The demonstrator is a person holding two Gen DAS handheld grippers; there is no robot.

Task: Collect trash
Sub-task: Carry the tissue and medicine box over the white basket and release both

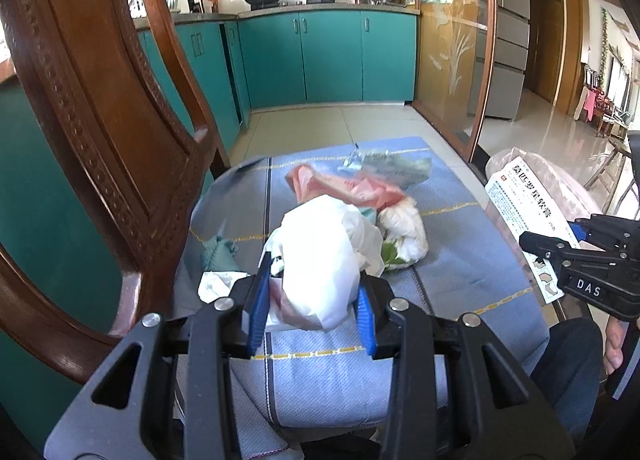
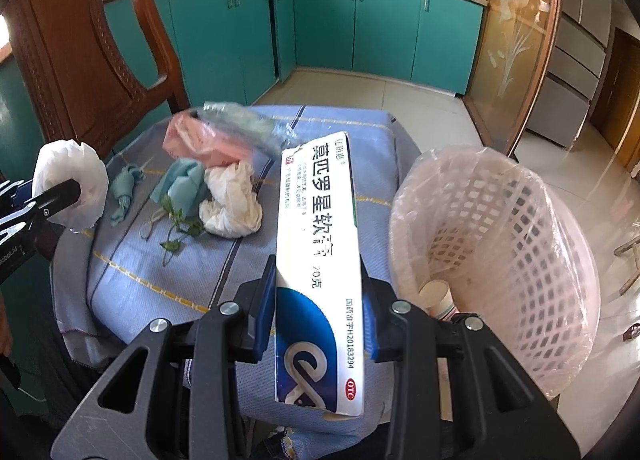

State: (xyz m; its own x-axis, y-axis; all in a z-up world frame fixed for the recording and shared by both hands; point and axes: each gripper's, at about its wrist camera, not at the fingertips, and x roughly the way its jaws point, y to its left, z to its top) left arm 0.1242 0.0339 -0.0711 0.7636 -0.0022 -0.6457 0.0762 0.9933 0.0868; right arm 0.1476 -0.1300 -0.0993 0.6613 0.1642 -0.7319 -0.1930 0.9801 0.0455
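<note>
My left gripper (image 1: 312, 300) is shut on a crumpled white plastic bag (image 1: 320, 260) and holds it above the blue cloth (image 1: 460, 260); the bag also shows in the right wrist view (image 2: 76, 184). My right gripper (image 2: 320, 312) is shut on a white medicine box (image 2: 316, 244) with blue print, held over the cloth beside the pink trash basket (image 2: 520, 236). On the cloth lie a pink bag (image 2: 200, 140), a white crumpled wad (image 2: 232, 204), a teal tissue (image 2: 180, 184), a clear wrapper (image 2: 244, 120) and a green sprig (image 2: 180, 224).
A carved wooden chair (image 1: 100, 120) stands at the left. A paper cup (image 2: 436, 296) lies in the lined basket. Teal kitchen cabinets (image 1: 320, 56) and a tiled floor (image 1: 340, 120) lie beyond. A glass sliding door (image 1: 452, 40) is at the right.
</note>
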